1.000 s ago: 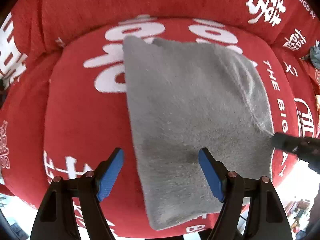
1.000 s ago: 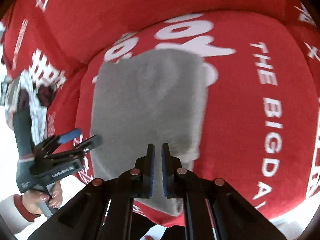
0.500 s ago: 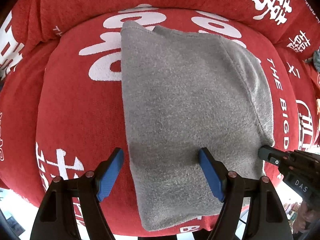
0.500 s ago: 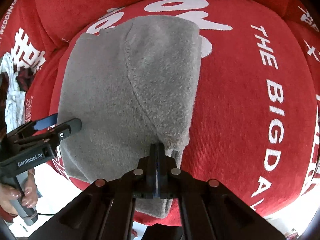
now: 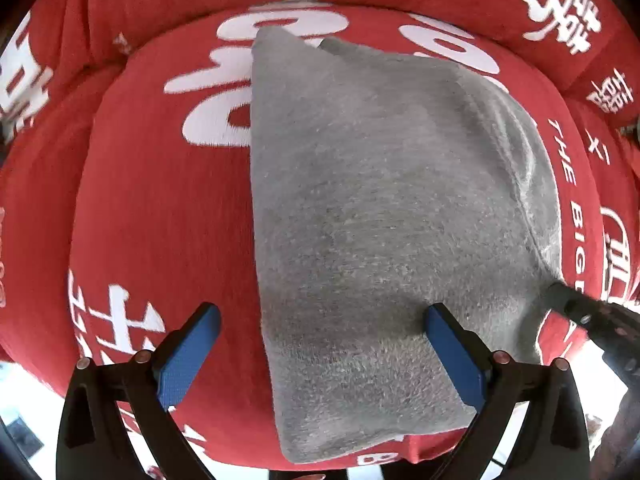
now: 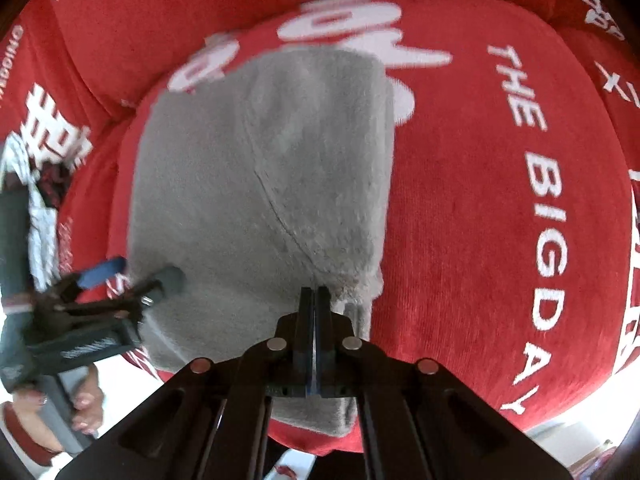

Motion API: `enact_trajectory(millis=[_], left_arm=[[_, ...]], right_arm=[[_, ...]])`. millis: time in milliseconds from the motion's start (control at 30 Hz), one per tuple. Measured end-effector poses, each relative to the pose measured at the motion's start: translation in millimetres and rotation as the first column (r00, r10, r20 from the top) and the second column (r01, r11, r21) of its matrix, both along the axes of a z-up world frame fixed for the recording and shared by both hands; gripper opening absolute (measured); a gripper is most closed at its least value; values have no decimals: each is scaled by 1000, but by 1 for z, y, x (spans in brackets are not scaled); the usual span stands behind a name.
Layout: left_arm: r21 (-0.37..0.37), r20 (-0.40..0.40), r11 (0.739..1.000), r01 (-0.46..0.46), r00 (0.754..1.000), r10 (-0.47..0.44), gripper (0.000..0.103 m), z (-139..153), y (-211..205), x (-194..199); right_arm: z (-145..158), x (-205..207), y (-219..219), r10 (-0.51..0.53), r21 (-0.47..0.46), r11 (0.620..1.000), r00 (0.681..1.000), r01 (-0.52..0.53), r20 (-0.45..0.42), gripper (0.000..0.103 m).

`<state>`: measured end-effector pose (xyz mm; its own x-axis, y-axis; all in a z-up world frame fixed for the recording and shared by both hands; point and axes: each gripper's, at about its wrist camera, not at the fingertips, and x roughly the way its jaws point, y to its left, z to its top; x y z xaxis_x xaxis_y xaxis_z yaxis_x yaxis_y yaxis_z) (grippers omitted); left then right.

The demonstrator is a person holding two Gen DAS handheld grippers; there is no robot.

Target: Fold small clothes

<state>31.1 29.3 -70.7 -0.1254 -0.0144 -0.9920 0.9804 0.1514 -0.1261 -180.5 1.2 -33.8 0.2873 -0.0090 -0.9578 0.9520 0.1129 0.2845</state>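
Right tool pinching the grey garment's near corner, left tool spread and waiting.

Your right tool (image 6: 315,296) is pressed together on the near right corner of the grey fleece garment (image 5: 380,208), which lies flat on the red cushion (image 5: 152,216). Your left tool (image 5: 320,352) has just been opening and straddles the garment's near left edge, pads clear. Next, likely grip there and carry the edge over. The cushion reads "THE BIG DAY".

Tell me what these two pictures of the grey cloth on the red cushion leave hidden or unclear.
- Grey cloth, near edge: right wrist view, covered by the right gripper, so whether its shut jaws pinch fabric is unclear.
- Cushion lettering: right wrist view, motion blurred.
- Bundle of fabric: right wrist view, cut off by the left edge.
- Left gripper, jaws just opened: underside of the cloth unseen.
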Motion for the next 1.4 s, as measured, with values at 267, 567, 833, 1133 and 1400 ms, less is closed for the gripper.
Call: enact_trajectory(millis=[267,567,833,1133,1400], left_arm=[[40,7,999,-15,1000,15,102,-9,-5,2],[77,-22,997,-20,1000,21,102,-12,-9,3],[97,-4,995,18,1000,-18,102,3,-4,4],[17,56,999,44,997,-45,102,57,11,9],[19,78,1000,22,997,-23,102,102,28,25]], right_arm=[[-27,1,-19,2,13,1000,996,-1,-93,0],[-11,-14,-14,-55,58,997,996,59,-69,3],[8,-25,1,-70,99,992,993,80,-97,4],[31,-6,23,-62,113,991,993,74,-101,46],[62,17,27,-47,73,996,993,55,-108,76]])
